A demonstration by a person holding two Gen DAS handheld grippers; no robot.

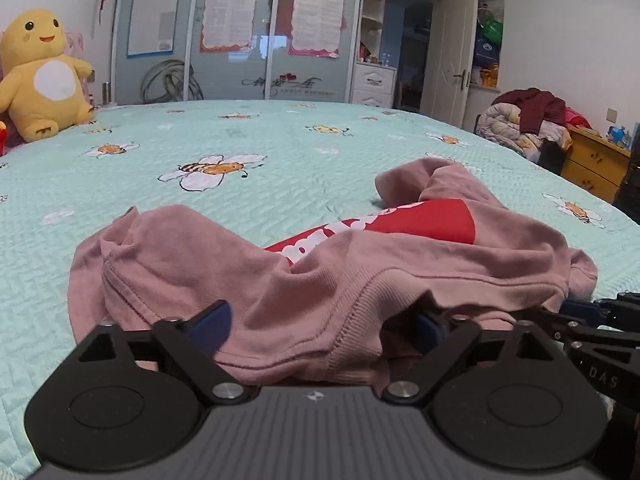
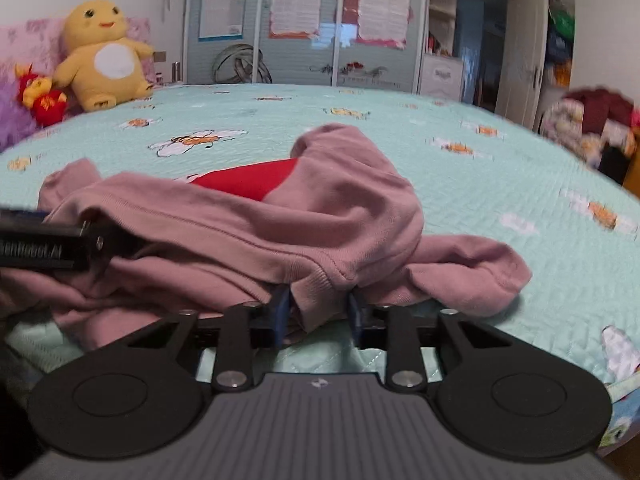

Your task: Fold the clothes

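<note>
A bed (image 1: 280, 152) under a pale green bee-print quilt fills both views, with a yellow plush toy (image 1: 40, 76) at its far left corner. A crumpled pink sweatshirt (image 1: 320, 264) with a red printed panel lies on the near part of the bed. The left gripper (image 1: 322, 320) has its jaws wide, the sweatshirt's ribbed hem draped between them. The right gripper (image 2: 318, 312) has its jaws narrow, pinching a fold of the hem.
</note>
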